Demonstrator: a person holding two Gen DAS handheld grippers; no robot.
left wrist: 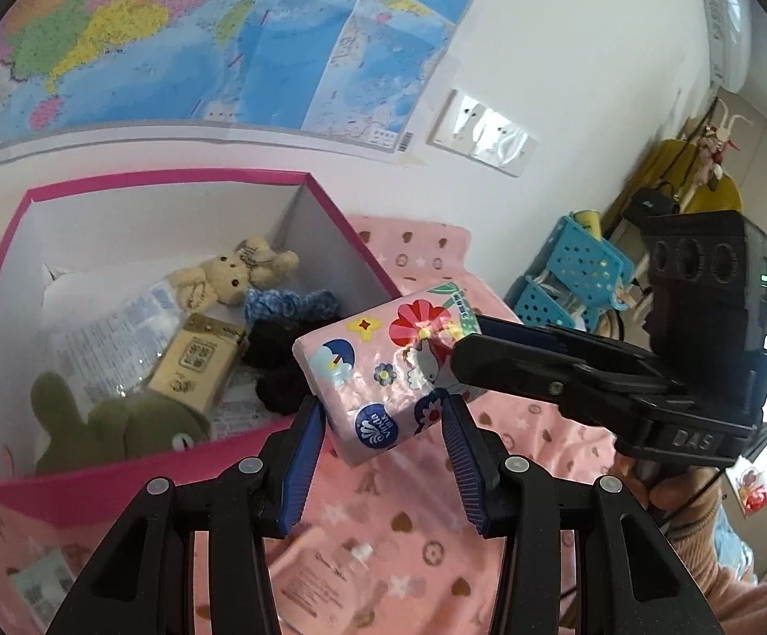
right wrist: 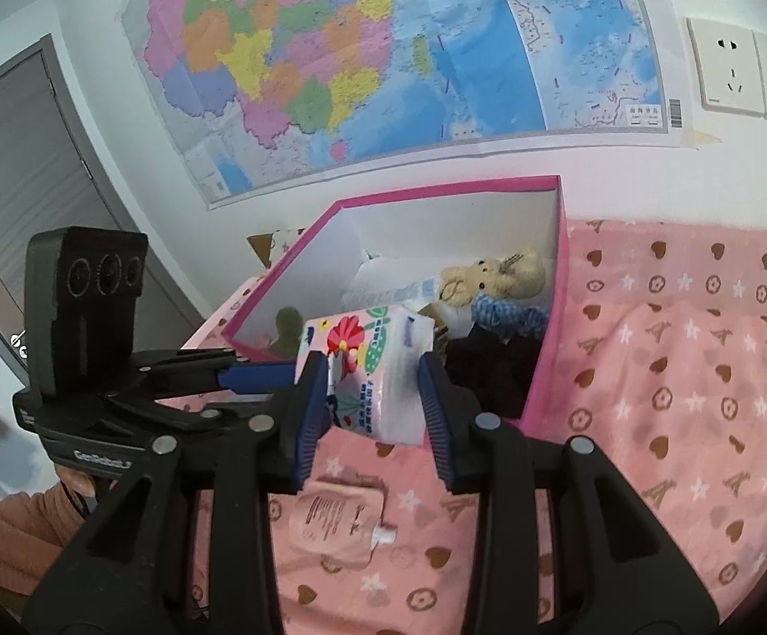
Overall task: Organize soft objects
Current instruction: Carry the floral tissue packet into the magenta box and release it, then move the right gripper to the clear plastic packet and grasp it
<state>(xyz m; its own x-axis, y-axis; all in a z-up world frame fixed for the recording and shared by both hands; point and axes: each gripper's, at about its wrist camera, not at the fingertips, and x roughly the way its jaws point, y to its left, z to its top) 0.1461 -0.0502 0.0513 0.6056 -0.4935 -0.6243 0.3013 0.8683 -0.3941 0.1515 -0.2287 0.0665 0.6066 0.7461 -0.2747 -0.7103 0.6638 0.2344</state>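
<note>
**Tissue pack pinched by both grippers beside the pink box**

Tissue pack (left wrist: 383,375), pink with flowers and cartoon prints, hangs above the pink patterned blanket (right wrist: 674,397), at the near corner of the pink box (left wrist: 172,180). Left gripper (left wrist: 383,423) pinches its lower end between blue pads; right gripper (right wrist: 373,397) clamps the other end, so both jaws press on the pack. Inside the box lie a beige plush bear (left wrist: 235,270), a green plush (left wrist: 113,423), a blue crocheted piece (left wrist: 288,301) and a tan packet (left wrist: 198,360). A pouch (right wrist: 341,518) rests on the blanket below.
</note>
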